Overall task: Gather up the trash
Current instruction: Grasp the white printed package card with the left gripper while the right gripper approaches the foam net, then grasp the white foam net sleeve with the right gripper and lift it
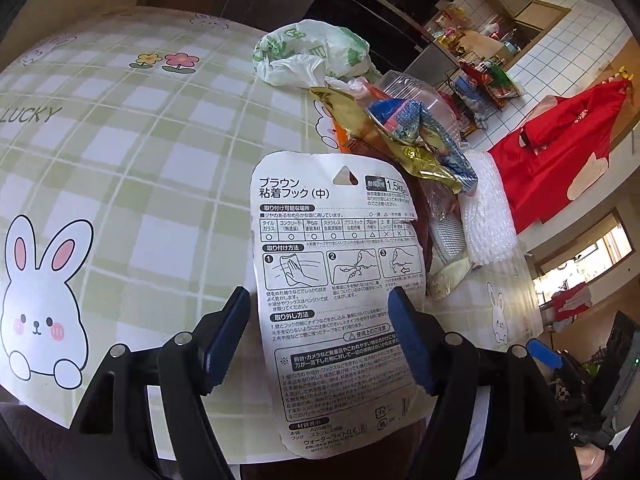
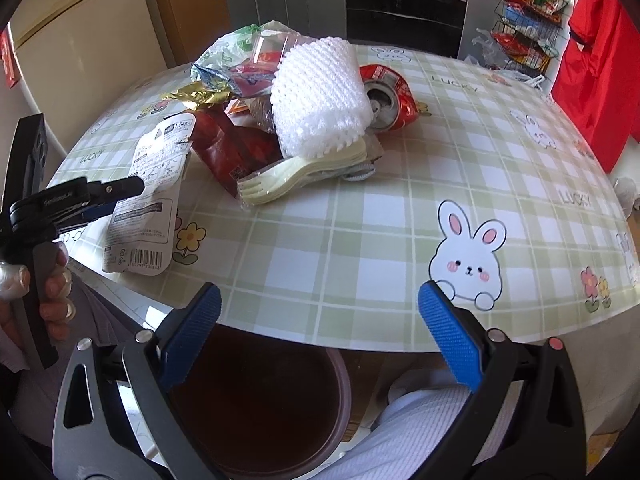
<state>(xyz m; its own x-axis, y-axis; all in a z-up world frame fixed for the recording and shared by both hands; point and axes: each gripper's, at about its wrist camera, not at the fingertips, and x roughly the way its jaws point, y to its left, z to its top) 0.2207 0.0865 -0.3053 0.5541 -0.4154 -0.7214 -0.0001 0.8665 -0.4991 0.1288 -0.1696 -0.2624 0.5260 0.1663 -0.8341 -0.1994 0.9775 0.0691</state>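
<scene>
While scanning from the far left of the right wrist view: a hand point(image 2: 56, 280) round the handle of the left gripper point(image 2: 116, 196), jaws parted wider than a white printed card point(image 2: 148, 204) and set either side of it, one pad plainly clear of its edge. Card flat on the checked bench point(image 2: 360, 220), near end jutting past the rim. Next along, heaped mid-bench: gold wrapper point(image 2: 196, 94), dark red packet point(image 2: 228, 148), pale plastic forks point(image 2: 288, 180), white foam netting point(image 2: 320, 96) on top, crushed red can point(image 2: 388, 96) just behind it. Lower right, right gripper point(image 2: 320, 320), jaws wide apart, holding nothing, above a brown-lined bin point(image 2: 260, 400) under the bench edge
</scene>
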